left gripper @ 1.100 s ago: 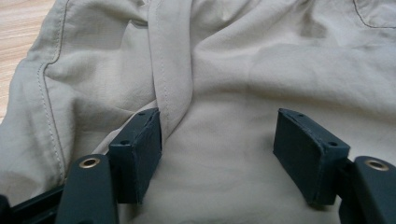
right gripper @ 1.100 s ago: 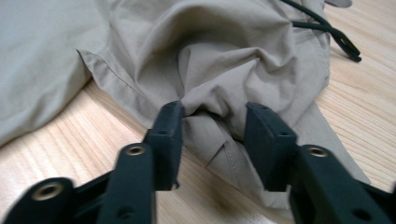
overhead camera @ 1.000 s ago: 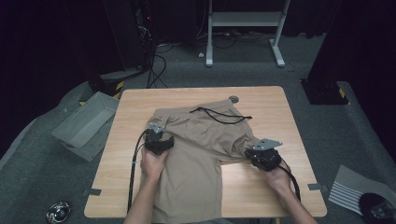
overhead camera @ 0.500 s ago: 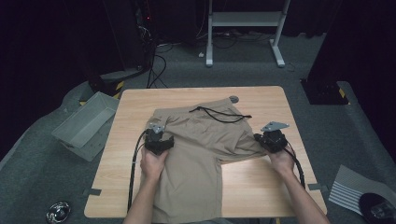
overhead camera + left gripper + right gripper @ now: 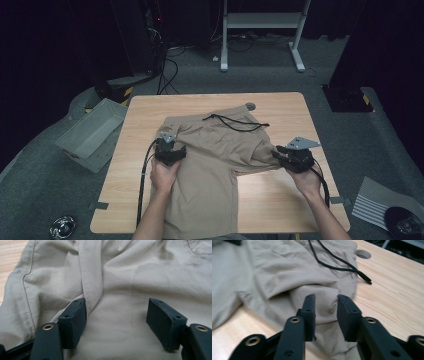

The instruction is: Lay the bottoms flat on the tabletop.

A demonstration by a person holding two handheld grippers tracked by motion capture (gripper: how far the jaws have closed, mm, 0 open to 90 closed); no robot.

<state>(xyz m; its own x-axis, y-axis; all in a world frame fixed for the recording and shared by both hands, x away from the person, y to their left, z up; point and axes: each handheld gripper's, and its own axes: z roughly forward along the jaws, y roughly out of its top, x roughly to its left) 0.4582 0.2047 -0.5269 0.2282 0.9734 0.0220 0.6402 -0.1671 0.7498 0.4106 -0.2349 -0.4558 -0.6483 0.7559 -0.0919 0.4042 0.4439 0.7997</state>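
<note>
Beige shorts (image 5: 215,150) with a black drawstring (image 5: 235,122) lie spread on the wooden table (image 5: 280,107). My left gripper (image 5: 170,146) rests on their left side. Its jaws stand open (image 5: 117,302) and sit flat on the cloth (image 5: 140,272), with a raised fold beside the left pad. My right gripper (image 5: 276,152) hovers at the folded right leg's edge. Its jaws (image 5: 326,298) have just been opening, and the bunched cloth (image 5: 274,267) lies slack just beyond the tips, not pinched. The drawstring (image 5: 332,260) trails toward the bare wood (image 5: 392,290).
A round cable hole (image 5: 250,106) sits near the table's far edge. On the floor are a grey bin (image 5: 90,134) at left, striped sheets (image 5: 372,202) at right, and a white stand (image 5: 262,22) with cables behind the table.
My right gripper rose and shifted slightly right and away with the leg's edge, then its jaws parted and let the cloth go. The left gripper stayed put.
</note>
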